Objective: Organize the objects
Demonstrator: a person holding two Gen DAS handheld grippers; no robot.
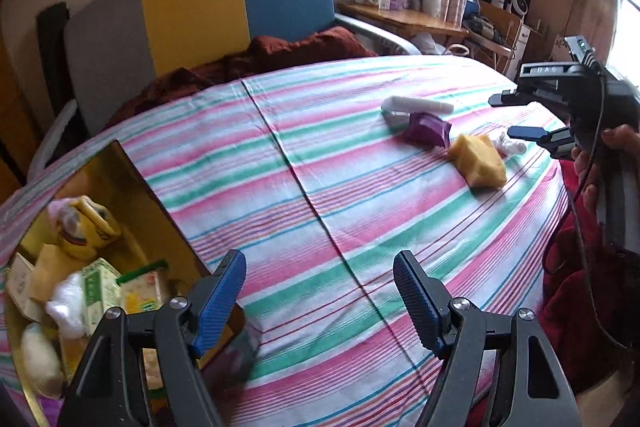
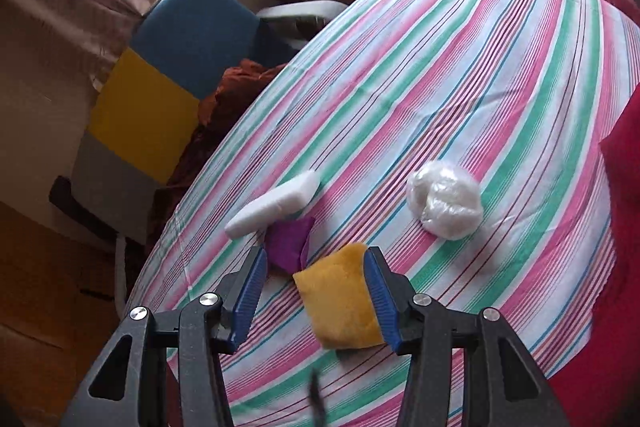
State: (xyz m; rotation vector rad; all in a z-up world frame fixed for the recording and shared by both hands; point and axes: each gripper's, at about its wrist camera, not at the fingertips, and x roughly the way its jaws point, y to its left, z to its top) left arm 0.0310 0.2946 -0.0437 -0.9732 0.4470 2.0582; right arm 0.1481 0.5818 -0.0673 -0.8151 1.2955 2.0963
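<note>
We work over a bed covered by a striped sheet in pink, green and white, with a grey, yellow and blue headboard behind it. At the sheet's left edge sits our gold box, already holding a yellow plush toy, cartons and white wads. Well apart from it, on the right side of the sheet, the loose things lie close together: a white foam bar, a purple packet just beside it, a yellow sponge and a crumpled white plastic wad. Our right gripper hangs over the sponge, its blue fingers apart, the sponge between them; whether a pad touches it we cannot tell. Our left gripper hovers near the box, fingers apart and empty.
</note>
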